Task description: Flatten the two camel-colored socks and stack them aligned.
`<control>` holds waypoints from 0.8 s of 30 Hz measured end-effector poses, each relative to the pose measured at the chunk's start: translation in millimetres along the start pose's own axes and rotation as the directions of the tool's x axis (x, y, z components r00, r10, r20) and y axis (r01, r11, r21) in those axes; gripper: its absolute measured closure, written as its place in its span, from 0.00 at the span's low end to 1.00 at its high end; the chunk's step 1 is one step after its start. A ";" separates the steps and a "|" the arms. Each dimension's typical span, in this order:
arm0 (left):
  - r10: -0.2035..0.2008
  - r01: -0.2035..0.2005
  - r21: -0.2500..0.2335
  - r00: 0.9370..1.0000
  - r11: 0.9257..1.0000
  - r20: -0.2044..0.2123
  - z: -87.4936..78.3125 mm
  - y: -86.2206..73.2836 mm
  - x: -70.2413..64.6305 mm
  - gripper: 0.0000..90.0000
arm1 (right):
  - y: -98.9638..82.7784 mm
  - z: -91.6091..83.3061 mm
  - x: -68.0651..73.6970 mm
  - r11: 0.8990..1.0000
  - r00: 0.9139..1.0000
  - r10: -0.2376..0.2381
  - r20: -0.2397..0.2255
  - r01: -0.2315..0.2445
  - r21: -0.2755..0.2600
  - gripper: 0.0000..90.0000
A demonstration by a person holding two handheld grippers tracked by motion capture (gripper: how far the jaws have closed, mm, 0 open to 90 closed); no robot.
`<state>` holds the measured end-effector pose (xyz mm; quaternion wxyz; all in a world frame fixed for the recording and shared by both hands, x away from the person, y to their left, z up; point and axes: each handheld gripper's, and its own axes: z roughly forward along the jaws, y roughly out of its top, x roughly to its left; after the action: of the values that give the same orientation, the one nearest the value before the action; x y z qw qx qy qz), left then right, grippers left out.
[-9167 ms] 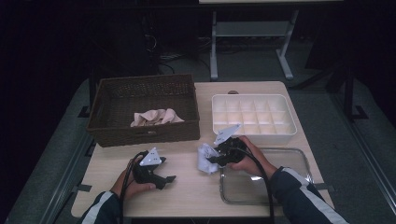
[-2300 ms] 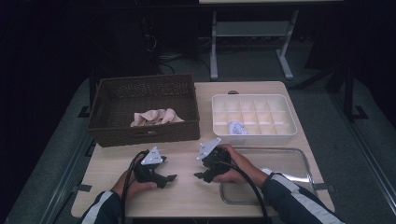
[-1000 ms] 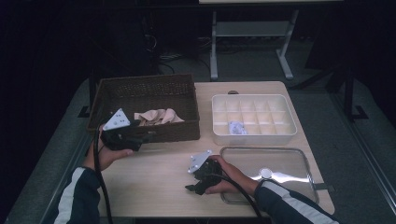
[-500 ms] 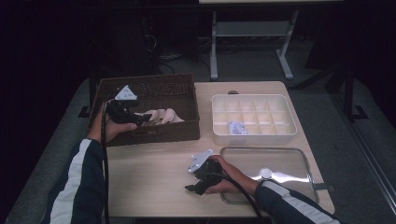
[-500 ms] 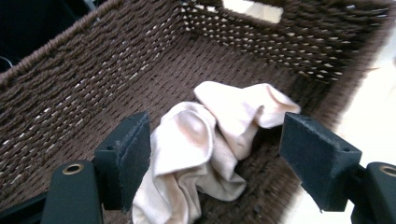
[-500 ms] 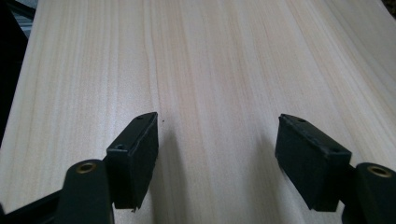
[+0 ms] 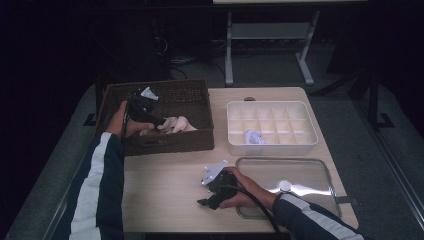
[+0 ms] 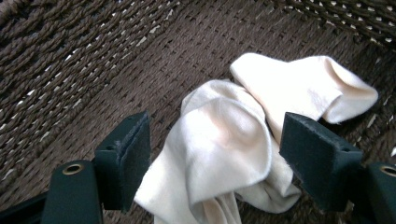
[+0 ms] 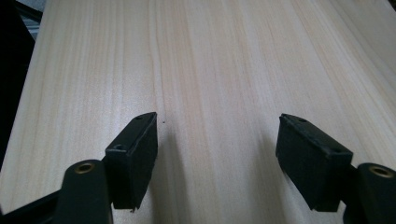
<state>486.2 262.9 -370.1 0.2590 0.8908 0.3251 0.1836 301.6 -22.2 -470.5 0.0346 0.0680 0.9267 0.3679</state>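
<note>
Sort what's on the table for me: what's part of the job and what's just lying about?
In the job:
- left claw, open over the cream cloth
- wicker basket
- white divided tray, one small item inside

Lying about:
- clear lid
- right claw, open over bare table

High view looks down over the table (image 7: pixel 165 200); left gripper view peers closely into its basket (image 8: pixel 70 70).

Cream socks (image 8: pixel 219 154) in the basket (image 7: pixel 170 142)

Soft, crumpled and folded over each other, they lie on the woven brown floor, between and just beyond the left claw's (image 8: pixel 212 163) spread jaws, untouched.
</note>
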 end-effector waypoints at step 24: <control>0.107 -0.135 0.257 0.987 0.957 0.118 75.1 29.8 -36.5 0.56 | -2.4 0.2 -1.4 1.000 1.000 -0.005 -0.008 0.005 -0.015 0.30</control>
<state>511.5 193.1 -418.6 0.1426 0.9439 0.2778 0.1077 302.8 -24.0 -472.3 0.0324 0.0641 0.9242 0.3750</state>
